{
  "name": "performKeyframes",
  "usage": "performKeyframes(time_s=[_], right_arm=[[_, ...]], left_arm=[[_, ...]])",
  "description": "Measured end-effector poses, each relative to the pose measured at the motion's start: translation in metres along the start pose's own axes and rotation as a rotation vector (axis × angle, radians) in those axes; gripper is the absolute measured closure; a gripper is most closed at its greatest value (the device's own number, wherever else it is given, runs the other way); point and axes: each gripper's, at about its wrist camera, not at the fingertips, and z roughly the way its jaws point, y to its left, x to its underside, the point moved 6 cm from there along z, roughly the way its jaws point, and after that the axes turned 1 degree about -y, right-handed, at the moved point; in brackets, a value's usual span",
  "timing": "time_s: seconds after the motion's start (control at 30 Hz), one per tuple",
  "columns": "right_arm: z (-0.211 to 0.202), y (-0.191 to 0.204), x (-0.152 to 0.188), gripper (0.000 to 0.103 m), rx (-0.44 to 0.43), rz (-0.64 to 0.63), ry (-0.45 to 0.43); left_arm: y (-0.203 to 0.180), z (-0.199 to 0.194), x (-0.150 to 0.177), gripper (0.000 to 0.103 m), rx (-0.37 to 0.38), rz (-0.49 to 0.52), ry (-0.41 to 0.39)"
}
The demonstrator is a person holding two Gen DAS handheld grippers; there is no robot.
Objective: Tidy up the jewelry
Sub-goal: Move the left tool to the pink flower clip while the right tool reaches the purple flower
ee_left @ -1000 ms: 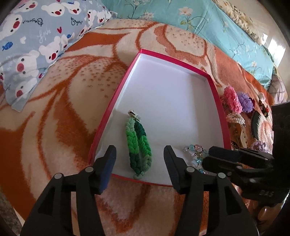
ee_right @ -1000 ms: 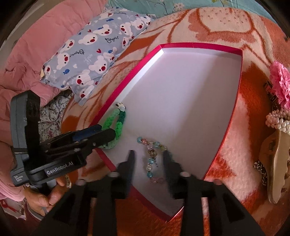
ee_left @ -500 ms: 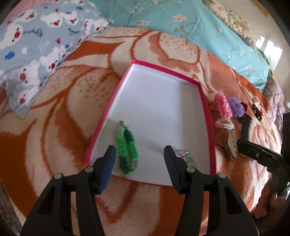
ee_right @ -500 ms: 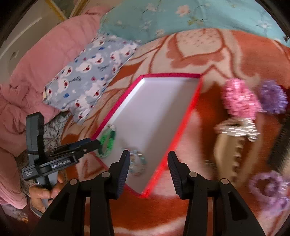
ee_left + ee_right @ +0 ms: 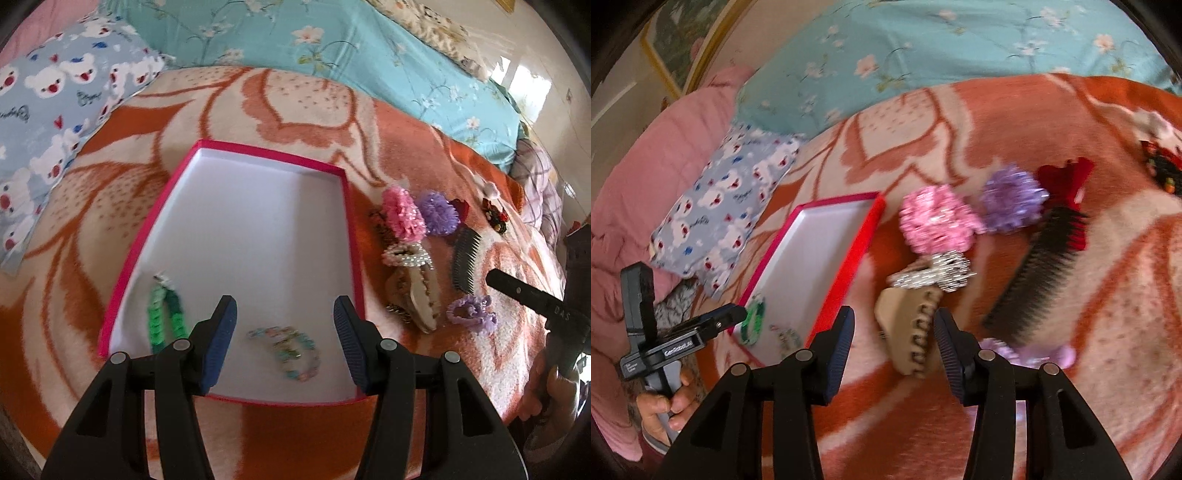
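I worked over a bed covered by a fuzzy orange and cream blanket with a large leaf pattern (image 5: 295, 110). Behind it ran a turquoise floral quilt (image 5: 332, 44), with a pale blue pillow printed with white bears (image 5: 55, 103) at the left and, in the right wrist view, a pink padded quilt (image 5: 653, 166) beyond that. A gilt picture frame (image 5: 683, 62) hung on the wall above.

On the blanket lay a shallow rectangular box with a pink rim and white floor (image 5: 349, 221). Inside it, near the front, rested a green braided bracelet (image 5: 166, 317) by the left wall and a pastel beaded bracelet (image 5: 291, 350) toward the middle, the two apart from each other.

My left gripper (image 5: 284, 336) hovered over the box's front edge, its blue-padded jaws spread wide and holding nothing. My right gripper (image 5: 894, 350) was just as wide apart and empty, poised above a beige plastic claw clip (image 5: 912, 332) lying on the blanket just right of the box.

Beside that clip sat a silver beaded hair clip (image 5: 938, 273), a fluffy pink scrunchie (image 5: 938, 221), a fluffy purple scrunchie (image 5: 1012, 199), a black hair comb (image 5: 1034, 277), a red bow clip (image 5: 1071, 184) and a small lilac scrunchie (image 5: 471, 314).
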Motion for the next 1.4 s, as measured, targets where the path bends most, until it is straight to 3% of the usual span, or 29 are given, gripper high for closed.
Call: performKeyframes(time_s=[0.63, 0.87, 0.93, 1.17, 1.33, 1.4], right_arm=[[-0.005, -0.066, -0.028, 0.056, 0.076, 0.071, -0.054], [0.015, -0.081, -0.058, 0.056, 0.104, 0.053, -0.065], [0.023, -0.085, -0.066, 0.056, 0.114, 0.048, -0.065], [0.062, -0.099, -0.080, 0.056, 0.170, 0.013, -0.006], [0.076, -0.108, -0.084, 0.061, 0.196, 0.003, 0.018], [0.079, -0.111, -0.085, 0.073, 0.205, -0.001, 0.023]], left_arm=[[-0.058, 0.034, -0.024, 0.049, 0.071, 0.058, 0.039], [-0.090, 0.064, -0.046, 0.049, 0.125, 0.077, 0.062], [-0.098, 0.074, -0.052, 0.044, 0.139, 0.078, 0.076], [-0.119, 0.125, -0.071, 0.041, 0.126, 0.083, 0.125], [-0.128, 0.153, -0.078, 0.041, 0.129, 0.084, 0.155], [-0.131, 0.161, -0.078, 0.045, 0.135, 0.089, 0.169]])
